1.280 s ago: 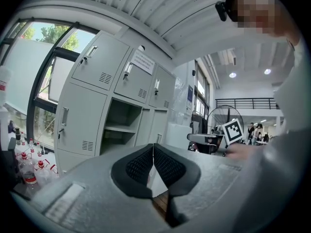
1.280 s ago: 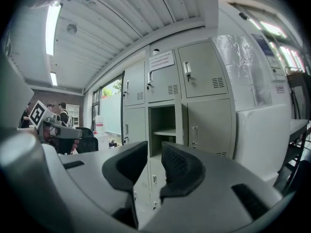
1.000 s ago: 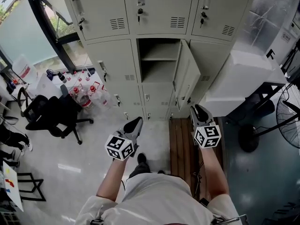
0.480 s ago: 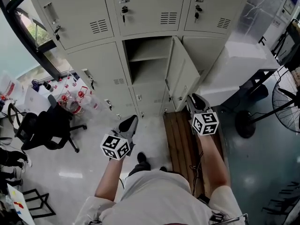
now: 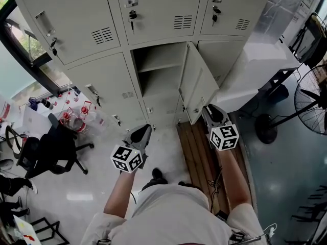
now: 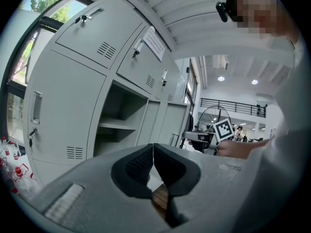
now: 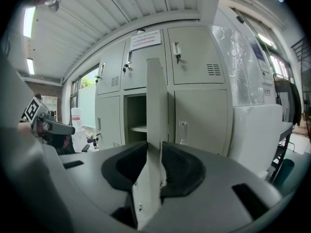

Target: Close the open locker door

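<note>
A bank of grey lockers fills the top of the head view. The middle one's door (image 5: pixel 196 83) stands swung out to the right, baring an empty shelved compartment (image 5: pixel 158 68). My right gripper (image 5: pixel 210 111) is just below and right of the door's lower corner, jaws slightly parted. In the right gripper view the door's edge (image 7: pixel 156 106) lines up with the gap of that gripper (image 7: pixel 154 152), and I cannot tell if they touch. My left gripper (image 5: pixel 142 132) hangs shut and holding nothing, lower left of the opening. In its own view, this gripper (image 6: pixel 153 149) points at the compartment (image 6: pixel 116 125).
A black office chair (image 5: pixel 53 149) and several bottles (image 5: pixel 76 116) stand at the left by the window. A wooden board (image 5: pixel 196 152) lies on the floor under my right arm. A white cabinet on a frame (image 5: pixel 255 70) and a fan (image 5: pixel 311 98) crowd the right.
I have come closer to the lockers, which now sit larger and more to the left. Both grippers hold about the same pose. The door stays open.
</note>
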`<state>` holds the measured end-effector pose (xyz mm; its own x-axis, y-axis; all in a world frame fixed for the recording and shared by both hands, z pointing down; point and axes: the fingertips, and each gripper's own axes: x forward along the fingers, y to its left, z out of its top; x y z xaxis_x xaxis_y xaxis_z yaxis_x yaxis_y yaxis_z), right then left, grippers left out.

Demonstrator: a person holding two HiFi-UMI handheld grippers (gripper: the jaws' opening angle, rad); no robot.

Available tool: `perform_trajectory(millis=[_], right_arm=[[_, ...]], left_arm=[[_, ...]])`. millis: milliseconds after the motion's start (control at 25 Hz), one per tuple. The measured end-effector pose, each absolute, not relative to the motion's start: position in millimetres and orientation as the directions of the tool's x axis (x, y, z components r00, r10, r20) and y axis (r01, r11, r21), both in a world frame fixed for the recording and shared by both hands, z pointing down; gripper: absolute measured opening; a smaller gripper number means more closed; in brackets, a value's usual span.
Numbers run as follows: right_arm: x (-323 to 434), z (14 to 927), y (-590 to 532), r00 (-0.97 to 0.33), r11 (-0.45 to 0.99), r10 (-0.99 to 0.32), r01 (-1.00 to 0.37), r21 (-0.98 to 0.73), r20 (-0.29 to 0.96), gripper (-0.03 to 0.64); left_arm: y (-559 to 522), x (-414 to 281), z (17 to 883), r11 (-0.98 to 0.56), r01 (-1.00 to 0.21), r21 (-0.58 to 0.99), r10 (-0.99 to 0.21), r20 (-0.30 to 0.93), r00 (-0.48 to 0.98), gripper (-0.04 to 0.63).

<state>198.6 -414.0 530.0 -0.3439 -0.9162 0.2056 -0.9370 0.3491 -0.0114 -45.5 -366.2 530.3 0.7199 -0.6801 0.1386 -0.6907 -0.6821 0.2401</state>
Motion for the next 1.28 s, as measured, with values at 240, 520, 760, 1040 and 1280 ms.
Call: perform_trajectory(millis=[240, 520, 760, 1040, 1280], right_arm=[[164.4, 529.0, -412.5, -0.354, 0.367, -0.912, -0.930, 0.026, 0.208, 0.088], [117.5, 527.8, -419.3, -0.379, 0.392, -0.903, -0.919, 0.029, 0.203, 0.087], [80.7, 526.4, -430.4, -0.397, 0.412, -0.895, -0.910, 0.037, 0.203, 0.087], [40.6, 527.2, -451.4, -0.432, 0.449, -0.878, -0.893, 0.042, 0.203, 0.083], [8.6, 526.1, -474.8, -0.463, 0.481, -0.864, -0.876, 0.049, 0.200, 0.075]], left_arm=[[-378.5, -55.4, 527.4, -0.709, -0.663, 0.238, -0.655, 0.125, 0.745, 0.015], [-389.5, -86.2, 524.8, -0.713, -0.661, 0.233, -0.655, 0.114, 0.747, 0.015], [-393.9, -115.6, 525.4, -0.701, -0.674, 0.233, -0.668, 0.116, 0.735, 0.015], [-397.3, -147.9, 526.5, -0.662, -0.711, 0.237, -0.707, 0.116, 0.697, 0.015], [-401.1, -169.1, 526.0, -0.619, -0.748, 0.239, -0.746, 0.118, 0.655, 0.015]])
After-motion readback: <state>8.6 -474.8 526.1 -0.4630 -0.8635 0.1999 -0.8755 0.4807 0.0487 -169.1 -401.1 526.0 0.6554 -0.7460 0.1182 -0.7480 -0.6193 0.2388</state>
